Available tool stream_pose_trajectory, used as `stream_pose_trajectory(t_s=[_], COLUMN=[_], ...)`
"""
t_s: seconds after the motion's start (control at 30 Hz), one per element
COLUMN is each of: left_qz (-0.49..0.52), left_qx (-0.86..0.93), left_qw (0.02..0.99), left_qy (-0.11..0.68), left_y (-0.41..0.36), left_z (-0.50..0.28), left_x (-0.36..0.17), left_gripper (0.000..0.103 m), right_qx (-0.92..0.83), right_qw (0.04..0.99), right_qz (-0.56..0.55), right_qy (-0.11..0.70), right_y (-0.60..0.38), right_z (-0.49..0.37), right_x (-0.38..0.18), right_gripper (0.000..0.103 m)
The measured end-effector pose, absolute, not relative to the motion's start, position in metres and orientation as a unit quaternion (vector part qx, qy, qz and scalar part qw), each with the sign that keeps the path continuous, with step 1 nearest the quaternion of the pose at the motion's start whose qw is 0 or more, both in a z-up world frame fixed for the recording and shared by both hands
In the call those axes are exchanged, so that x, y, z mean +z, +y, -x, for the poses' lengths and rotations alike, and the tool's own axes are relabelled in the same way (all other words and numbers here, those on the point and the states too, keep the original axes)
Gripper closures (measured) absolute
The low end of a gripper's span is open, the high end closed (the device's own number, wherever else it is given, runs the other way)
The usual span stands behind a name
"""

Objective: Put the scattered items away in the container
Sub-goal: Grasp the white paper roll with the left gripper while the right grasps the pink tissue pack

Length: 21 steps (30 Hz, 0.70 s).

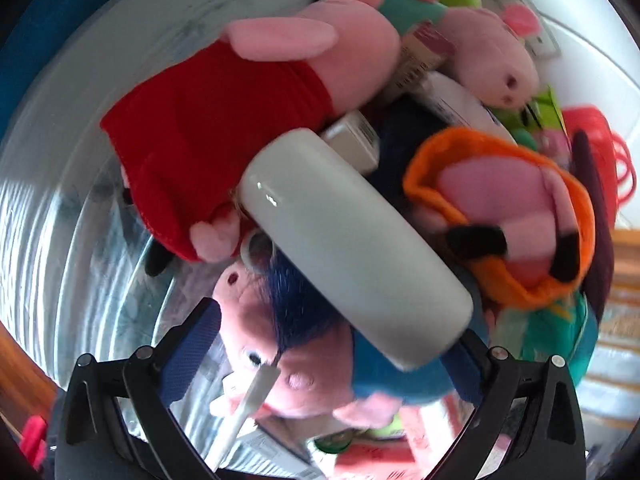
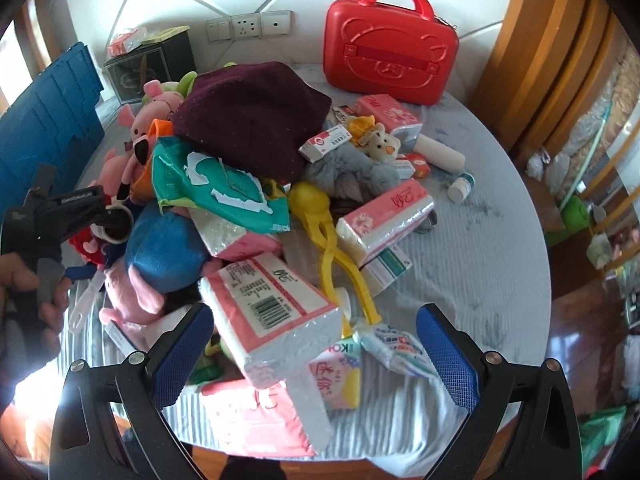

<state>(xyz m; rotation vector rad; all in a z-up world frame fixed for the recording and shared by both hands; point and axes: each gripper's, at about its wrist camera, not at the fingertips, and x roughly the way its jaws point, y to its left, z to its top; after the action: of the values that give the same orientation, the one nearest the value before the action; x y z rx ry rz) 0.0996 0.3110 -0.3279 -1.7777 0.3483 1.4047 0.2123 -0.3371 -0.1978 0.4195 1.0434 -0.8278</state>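
White bottle: a smooth white bottle (image 1: 356,248) lies diagonally ahead of the left gripper (image 1: 332,344), its near end just in front of the right-hand blue pad (image 1: 472,364). Whether that pad touches it cannot be told.
Left gripper state: jaws spread wide, nothing clamped between the pads.
Beneath left gripper: a pink plush with blue body (image 1: 312,364) lies between the jaws, with a white plastic stick (image 1: 248,408) across it.
Ahead left of left gripper: a pink plush in a red dress (image 1: 224,120) lies against the bottle's far end.
Ahead right of left gripper: a pink plush in orange (image 1: 516,216) lies just beside the bottle.
Tissue pack: a pink-and-white tissue pack (image 2: 276,312) with a barcode lies between the fingers of the right gripper (image 2: 316,344), nearer the left-hand pad; contact cannot be told.
Right gripper state: jaws wide apart, holding nothing.
Pile ahead of right gripper: a maroon cloth (image 2: 256,120), a green torn packet (image 2: 216,184), and a yellow plastic tool (image 2: 336,248).
Far ahead right: a red case (image 2: 390,46) stands upright at the table's (image 2: 480,260) far edge.
Far left: a blue container (image 2: 48,116) sits beside the pile.
Open room: bare grey cloth lies right of the right gripper, out to the round table edge.
Person: a hand (image 2: 28,292) grips the left gripper's handle at the left of the right wrist view.
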Motion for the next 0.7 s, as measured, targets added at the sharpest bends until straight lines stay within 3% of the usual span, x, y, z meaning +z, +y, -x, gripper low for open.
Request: stream_pose_trajectory(t_s=[0.17,0.3,0.43,0.67,0.7], left_qz=[0.702,0.710,0.710,0.724,0.726], left_qx=[0.561,0.548,0.551,0.554,0.551], left_qw=[0.420,0.428,0.425,0.403,0.403], left_qy=[0.124,0.115,0.108,0.086,0.081], left_y=[0.319,0.323,0.320,0.303,0.300], left_z=[-0.102,-0.111,-0.116,-0.113,-0.111], left_x=[-0.327,-0.330,-0.331,-0.338,-0.339], left_gripper=[0.012,0.030,0.038,0.077,0.078], right_qx=[-0.366,-0.334,-0.290,-0.243,-0.235], right_qw=[0.766,0.759,0.743,0.727,0.724], right_qz=[-0.187,-0.179,-0.188,-0.165,-0.159], right_qy=[0.494,0.529,0.573,0.621,0.629], right_y=[-0.347,-0.356,-0.365,-0.359,-0.356], right_z=[-0.223,-0.241,-0.256,-0.279,-0.282], right_x=[-0.209,-0.233,-0.262,-0.291,-0.295], right_gripper=[0.000,0.000,0.000,0.000,0.001])
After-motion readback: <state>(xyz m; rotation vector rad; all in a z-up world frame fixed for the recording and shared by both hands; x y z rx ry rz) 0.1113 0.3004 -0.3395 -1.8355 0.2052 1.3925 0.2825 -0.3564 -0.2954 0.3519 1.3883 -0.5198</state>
